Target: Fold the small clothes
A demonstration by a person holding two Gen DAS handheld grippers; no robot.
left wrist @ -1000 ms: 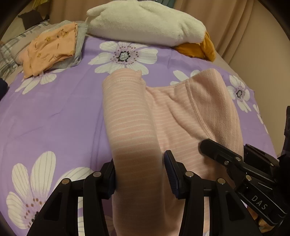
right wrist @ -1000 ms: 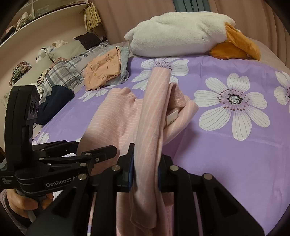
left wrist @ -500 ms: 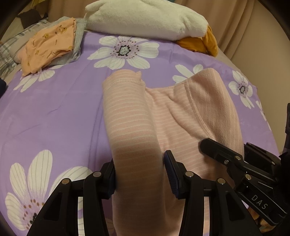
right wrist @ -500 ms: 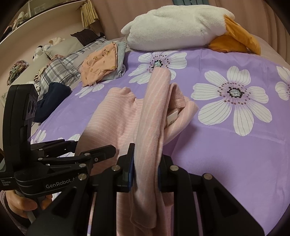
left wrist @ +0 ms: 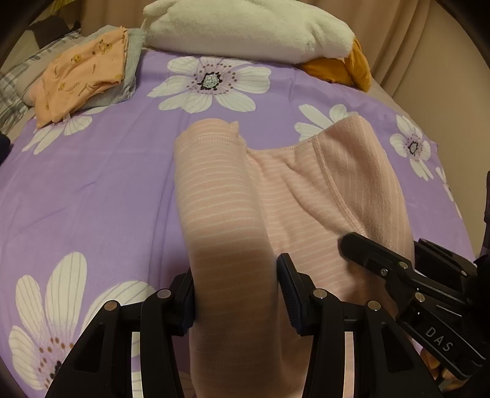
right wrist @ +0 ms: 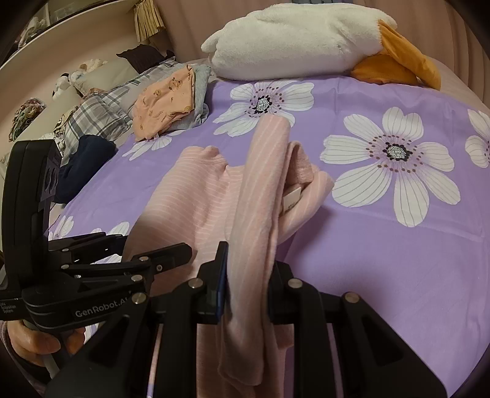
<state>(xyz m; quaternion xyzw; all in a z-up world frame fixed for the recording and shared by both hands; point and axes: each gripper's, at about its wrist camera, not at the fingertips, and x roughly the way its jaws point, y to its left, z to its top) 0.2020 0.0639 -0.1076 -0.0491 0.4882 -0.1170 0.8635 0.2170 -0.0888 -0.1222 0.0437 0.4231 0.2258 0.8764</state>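
Note:
A pink striped garment (left wrist: 294,196) lies on the purple flowered bedsheet (left wrist: 92,189), its near edge lifted. My left gripper (left wrist: 237,294) is shut on one pink band of it, which runs up between the fingers. My right gripper (right wrist: 248,275) is shut on another bunched strip of the same garment (right wrist: 196,189); a white label (right wrist: 292,196) shows in a fold. Each gripper shows in the other's view: the right one (left wrist: 407,284) at lower right, the left one (right wrist: 101,275) at lower left.
A folded orange printed garment on grey ones (left wrist: 82,73) sits at the far left of the bed. A white and orange plush pillow (left wrist: 251,27) lies along the back. Plaid bedding (right wrist: 101,110) and a dark navy cloth (right wrist: 82,165) lie left.
Both grippers, still holding the pink garment, have moved forward over the bed; the stack and the pillow now sit closer in both views.

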